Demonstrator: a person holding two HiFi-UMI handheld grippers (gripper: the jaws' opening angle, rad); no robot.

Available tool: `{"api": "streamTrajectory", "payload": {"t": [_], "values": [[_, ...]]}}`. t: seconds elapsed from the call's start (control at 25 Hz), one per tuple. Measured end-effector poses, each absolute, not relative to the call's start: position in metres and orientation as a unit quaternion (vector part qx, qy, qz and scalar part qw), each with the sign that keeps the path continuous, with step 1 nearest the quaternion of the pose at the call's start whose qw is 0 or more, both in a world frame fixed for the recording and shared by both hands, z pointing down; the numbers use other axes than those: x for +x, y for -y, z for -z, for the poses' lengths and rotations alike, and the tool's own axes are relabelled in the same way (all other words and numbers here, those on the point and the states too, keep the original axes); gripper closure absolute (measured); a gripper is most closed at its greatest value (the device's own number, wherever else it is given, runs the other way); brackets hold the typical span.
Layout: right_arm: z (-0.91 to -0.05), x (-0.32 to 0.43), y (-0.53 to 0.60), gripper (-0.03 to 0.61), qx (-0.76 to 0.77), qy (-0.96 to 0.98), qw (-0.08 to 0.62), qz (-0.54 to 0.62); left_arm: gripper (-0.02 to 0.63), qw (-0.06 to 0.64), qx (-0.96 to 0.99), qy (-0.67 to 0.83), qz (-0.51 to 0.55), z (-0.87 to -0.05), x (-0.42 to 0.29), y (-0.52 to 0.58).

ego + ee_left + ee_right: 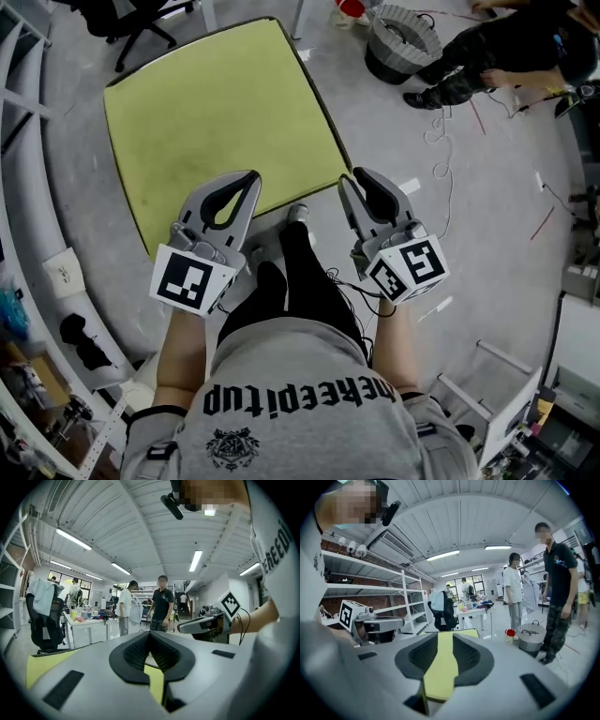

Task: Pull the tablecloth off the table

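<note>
A yellow-green tablecloth point(216, 112) lies flat over a square table ahead of me. My left gripper point(251, 178) reaches over the cloth's near edge with its jaws shut. In the left gripper view the tips point(150, 633) meet, and the cloth point(40, 665) shows below and to the left. I cannot tell whether any cloth is pinched there. My right gripper point(354, 180) sits at the cloth's near right corner. In the right gripper view its jaws point(445, 637) stand apart, and the yellow cloth point(443, 667) shows through the gap, untouched by the pads.
My own legs point(295, 262) stand just short of the table's near edge. A grey basket point(401, 42) and a seated person point(506, 47) are at the far right, with cables point(441, 141) on the floor. Shelving point(37, 234) runs along the left. An office chair point(131, 19) stands behind the table.
</note>
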State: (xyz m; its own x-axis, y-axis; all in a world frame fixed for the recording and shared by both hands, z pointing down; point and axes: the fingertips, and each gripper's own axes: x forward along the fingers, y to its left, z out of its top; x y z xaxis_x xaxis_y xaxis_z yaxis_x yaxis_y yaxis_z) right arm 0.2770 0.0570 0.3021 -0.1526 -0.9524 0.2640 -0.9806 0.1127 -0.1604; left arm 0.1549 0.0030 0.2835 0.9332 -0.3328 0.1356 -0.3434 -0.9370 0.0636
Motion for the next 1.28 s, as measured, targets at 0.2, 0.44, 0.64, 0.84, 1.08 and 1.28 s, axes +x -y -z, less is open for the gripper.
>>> {"api": "streamTrajectory", "payload": {"t": [0.2,0.44,0.64,0.84,1.08,1.28], "values": [[-0.33,0.308,-0.051,0.449,0.663,0.725,0.06,-0.176,0.601,0.055,0.985,0.146,-0.066,-0.288,0.188,0.003],[-0.379,0.332,-0.039,0.426,0.665,0.708,0.076,-0.224,0.602,0.07,0.986,0.127,-0.084,-0.304,0.215,0.01],[-0.431,0.348,-0.03,0.414,0.656,0.695,0.09,-0.281,0.601,0.089,0.984,0.122,-0.098,-0.317,0.23,0.017],[-0.471,0.355,-0.026,0.411,0.65,0.682,0.111,-0.317,0.601,0.102,0.981,0.123,-0.112,-0.331,0.238,0.023],[-0.514,0.366,-0.03,0.397,0.653,0.656,0.135,-0.355,0.602,0.105,0.98,0.113,-0.126,-0.343,0.248,0.026],[-0.548,0.369,-0.038,0.388,0.647,0.639,0.16,-0.383,0.601,0.111,0.978,0.112,-0.135,-0.351,0.251,0.027]]}}
